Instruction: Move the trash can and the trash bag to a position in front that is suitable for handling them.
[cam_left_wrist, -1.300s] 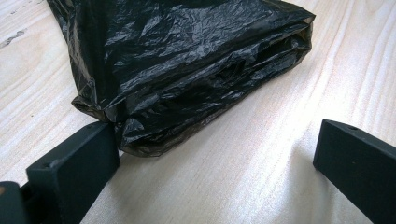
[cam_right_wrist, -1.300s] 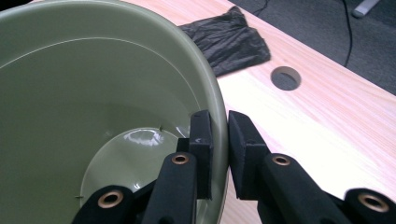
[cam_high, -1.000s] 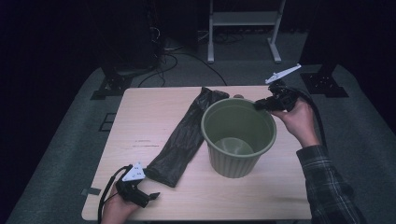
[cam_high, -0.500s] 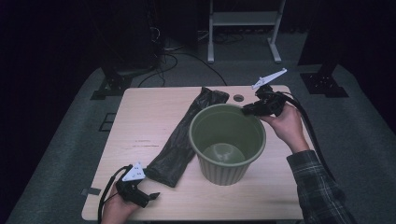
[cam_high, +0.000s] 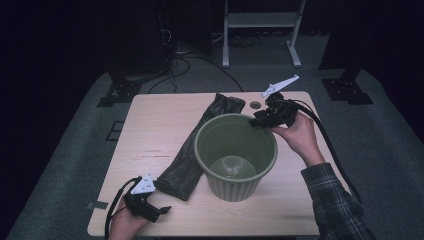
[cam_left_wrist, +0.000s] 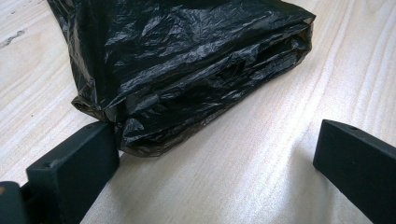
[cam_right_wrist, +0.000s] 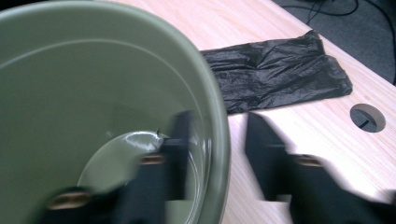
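Note:
A green plastic bin (cam_high: 232, 186) stands upright on the wooden table (cam_high: 165, 120), nothing inside it. My right gripper (cam_high: 257, 121) is at its far right rim. Its jaws have just been opening and straddle the rim (cam_right_wrist: 219, 140) without pressing it, one jaw inside the bin (cam_right_wrist: 93, 70) and one outside. A folded black plastic bag (cam_high: 200, 145) lies flat and slanted left of the bin. My left gripper (cam_high: 160, 212) rests open at the table's near left. The bag's near end (cam_left_wrist: 187, 60) lies just ahead of that gripper (cam_left_wrist: 215, 154), against one jaw.
A round cable hole (cam_high: 255, 105) sits in the table behind the bin, near the bag's far end (cam_right_wrist: 275, 77). The right gripper's cable (cam_high: 330, 145) trails over the table's right edge. Stand feet and cables lie on the floor beyond.
The bin and my right gripper have shifted left and slightly nearer. The left gripper and the bag have stayed put.

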